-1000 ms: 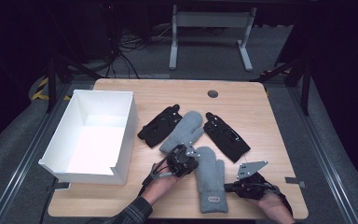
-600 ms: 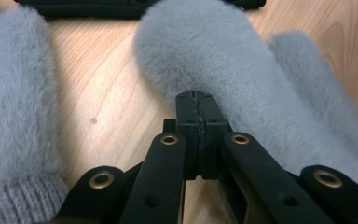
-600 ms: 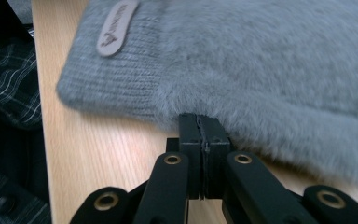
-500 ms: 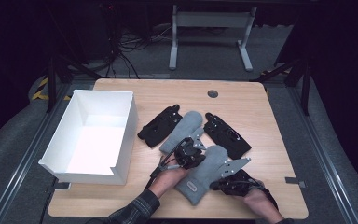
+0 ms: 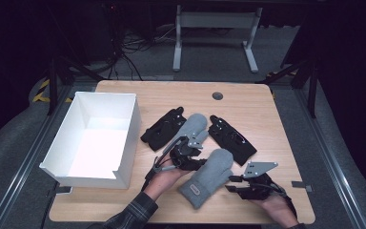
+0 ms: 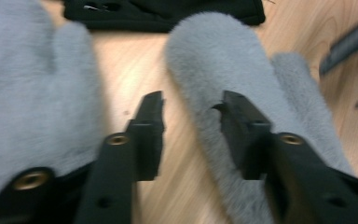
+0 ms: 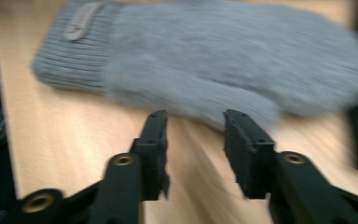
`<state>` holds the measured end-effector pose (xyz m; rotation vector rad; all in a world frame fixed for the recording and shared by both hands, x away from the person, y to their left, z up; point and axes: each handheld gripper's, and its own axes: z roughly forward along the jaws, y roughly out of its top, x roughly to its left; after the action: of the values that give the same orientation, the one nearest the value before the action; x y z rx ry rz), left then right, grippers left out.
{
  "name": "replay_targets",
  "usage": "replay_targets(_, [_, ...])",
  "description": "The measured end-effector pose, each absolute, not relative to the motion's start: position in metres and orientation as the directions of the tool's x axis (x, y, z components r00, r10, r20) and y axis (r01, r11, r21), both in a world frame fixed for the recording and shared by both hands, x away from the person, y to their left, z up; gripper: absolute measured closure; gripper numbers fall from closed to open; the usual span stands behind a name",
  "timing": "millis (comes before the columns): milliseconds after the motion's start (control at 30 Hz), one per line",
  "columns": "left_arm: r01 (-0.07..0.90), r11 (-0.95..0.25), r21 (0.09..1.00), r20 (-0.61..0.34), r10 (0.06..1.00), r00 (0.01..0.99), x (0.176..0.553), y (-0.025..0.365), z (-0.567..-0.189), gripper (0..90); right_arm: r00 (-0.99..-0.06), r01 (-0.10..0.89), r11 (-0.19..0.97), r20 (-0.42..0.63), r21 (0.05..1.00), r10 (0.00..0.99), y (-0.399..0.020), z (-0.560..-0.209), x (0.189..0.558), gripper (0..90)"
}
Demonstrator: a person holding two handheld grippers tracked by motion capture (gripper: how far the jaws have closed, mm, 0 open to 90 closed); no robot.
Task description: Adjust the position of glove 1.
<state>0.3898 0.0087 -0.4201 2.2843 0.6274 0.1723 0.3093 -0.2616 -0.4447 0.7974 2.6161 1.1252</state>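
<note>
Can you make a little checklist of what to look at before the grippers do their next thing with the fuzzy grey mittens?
1. Left hand-held gripper let go: ok, jaws just opened, nothing between them.
2. Right hand-held gripper let go: ok, jaws just opened, nothing between them.
3. Near grey mitten flat on the table: ok.
4. Far grey mitten beside it, not underneath: cannot tell, left gripper hides the gap.
5. White box empty: ok.

Grey mitten (image 5: 207, 176) — between both grippers

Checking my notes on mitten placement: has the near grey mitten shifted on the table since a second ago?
Yes. The near grey mitten has swung from lying lengthwise to slanting, its cuff now pointing toward the white box.
</note>
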Motion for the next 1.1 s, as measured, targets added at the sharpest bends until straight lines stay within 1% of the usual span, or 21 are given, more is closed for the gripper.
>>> replay_targets(33, [0.389, -0.594, 0.705, -0.062, 0.494, 0.867, 0.391, 0.012, -0.419, 49.5, -0.815, 0.415, 0.550, 0.027, 0.725, 0.579, -0.270, -0.445, 0.309, 49.5])
replay_targets(67, [0.389, -0.589, 0.709, -0.063, 0.496, 0.866, 0.392, 0.014, -0.417, 49.5, -0.815, 0.415, 0.550, 0.027, 0.725, 0.579, -0.270, -0.445, 0.309, 49.5])
replay_targets(100, [0.390, -0.594, 0.704, -0.054, 0.503, 0.863, 0.395, 0.019, -0.416, 45.2, -0.787, 0.430, 0.533, 0.013, 0.729, 0.617, -0.280, -0.446, 0.310, 42.1])
replay_targets(133, [0.390, -0.594, 0.704, -0.054, 0.503, 0.863, 0.395, 0.019, -0.416, 42.9, -0.787, 0.430, 0.533, 0.013, 0.729, 0.617, -0.280, -0.446, 0.310, 42.1])
replay_targets(167, [0.389, -0.610, 0.690, -0.043, 0.502, 0.864, 0.397, 0.020, -0.415, 42.9, -0.772, 0.435, 0.524, 0.004, 0.732, 0.635, -0.285, -0.447, 0.310, 39.3])
replay_targets(233, [0.386, -0.616, 0.686, -0.033, 0.504, 0.863, 0.401, 0.023, -0.414, 34.8, -0.744, 0.445, 0.510, -0.013, 0.737, 0.669, -0.294, -0.449, 0.310, 32.7])
replay_targets(267, [0.384, -0.615, 0.689, -0.033, 0.503, 0.864, 0.403, 0.025, -0.413, 33.0, -0.728, 0.454, 0.501, -0.017, 0.737, 0.685, -0.299, -0.450, 0.311, 29.5])
replay_targets(300, [0.385, -0.605, 0.697, -0.029, 0.513, 0.858, 0.407, 0.028, -0.413, 28.5, -0.702, 0.476, 0.484, -0.015, 0.734, 0.712, -0.309, -0.455, 0.313, 25.7])
replay_targets(333, [0.385, -0.605, 0.697, -0.029, 0.513, 0.858, 0.407, 0.028, -0.413, 26.2, -0.702, 0.476, 0.484, -0.015, 0.734, 0.712, -0.309, -0.455, 0.313, 25.7])
replay_targets(367, [0.387, -0.603, 0.698, -0.027, 0.517, 0.855, 0.409, 0.030, -0.413, 26.2, -0.690, 0.485, 0.475, -0.013, 0.734, 0.724, -0.314, -0.457, 0.314, 24.0])
replay_targets(400, [0.393, -0.609, 0.689, -0.024, 0.522, 0.853, 0.414, 0.031, -0.416, 20.4, -0.667, 0.502, 0.458, -0.009, 0.734, 0.745, -0.322, -0.461, 0.316, 19.8])
replay_targets(467, [0.397, -0.621, 0.676, -0.009, 0.532, 0.846, 0.419, 0.032, -0.417, 17.4, -0.650, 0.516, 0.443, -0.001, 0.734, 0.760, -0.328, -0.464, 0.318, 18.2])
replay_targets(600, [0.420, -0.608, 0.674, -0.014, 0.557, 0.830, 0.428, 0.033, -0.417, 17.4, -0.618, 0.525, 0.429, -0.017, 0.735, 0.786, -0.333, -0.466, 0.320, 17.3])
replay_targets(667, [0.428, -0.599, 0.677, -0.009, 0.575, 0.818, 0.439, 0.032, -0.419, 17.1, -0.603, 0.528, 0.425, -0.028, 0.735, 0.797, -0.334, -0.469, 0.321, 15.5])
replay_targets(967, [0.447, -0.608, 0.656, 0.019, 0.605, 0.796, 0.464, 0.022, -0.427, 16.0, -0.596, 0.532, 0.421, -0.028, 0.735, 0.802, -0.334, -0.470, 0.321, 14.1])
replay_targets(1100, [0.458, -0.613, 0.644, 0.014, 0.608, 0.793, 0.470, 0.017, -0.434, 16.0, -0.596, 0.533, 0.421, -0.027, 0.734, 0.803, -0.334, -0.470, 0.321, 14.0])
